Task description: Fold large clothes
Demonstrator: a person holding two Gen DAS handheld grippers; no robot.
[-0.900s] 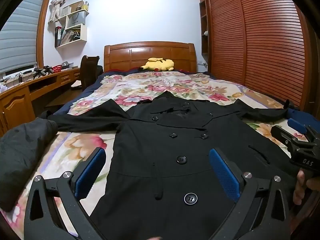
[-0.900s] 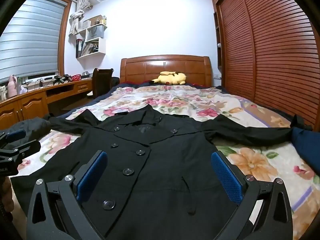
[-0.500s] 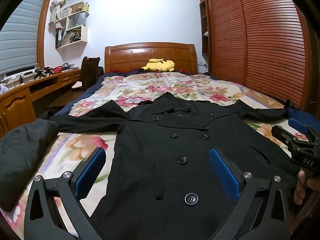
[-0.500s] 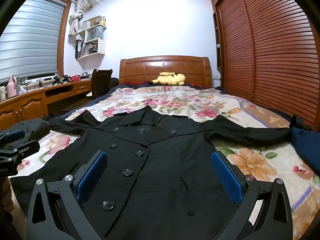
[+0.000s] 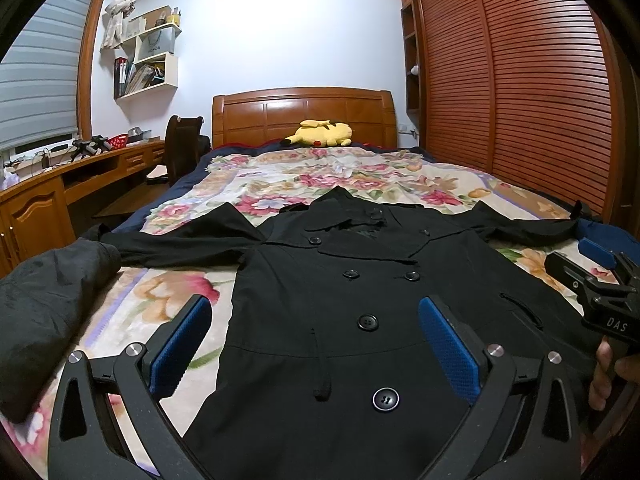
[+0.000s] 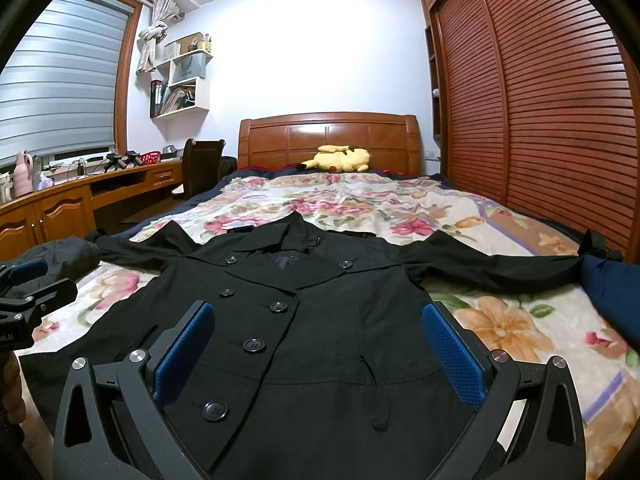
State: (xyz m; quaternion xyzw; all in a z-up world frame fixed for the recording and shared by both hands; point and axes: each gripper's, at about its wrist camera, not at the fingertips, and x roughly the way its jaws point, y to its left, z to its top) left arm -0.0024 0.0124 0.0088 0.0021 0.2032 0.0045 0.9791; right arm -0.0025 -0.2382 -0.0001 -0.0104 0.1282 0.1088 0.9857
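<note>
Sleeves of the black double-breasted button-front coat [image 5: 360, 300] stretched crosswise on the flowered quilt-covered bed [image 5: 360, 176], collar-to-hem axis running straight ahead of both spread, empty tongs, left gripper [image 5: 316, 350] nearer one sleeve, right gripper [image 6: 318, 354] the other.

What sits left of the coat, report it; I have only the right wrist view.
Observer: A dark bundled garment lies on the bedspread at the left cuff of the black coat.
Operator: Give the left gripper's state.
Observer: The left gripper is open and empty, above the coat's lower left edge.
Operator: Describe the right gripper from outside.
Observer: A hand grips the handle of the right gripper beside the coat's right pocket.
</note>
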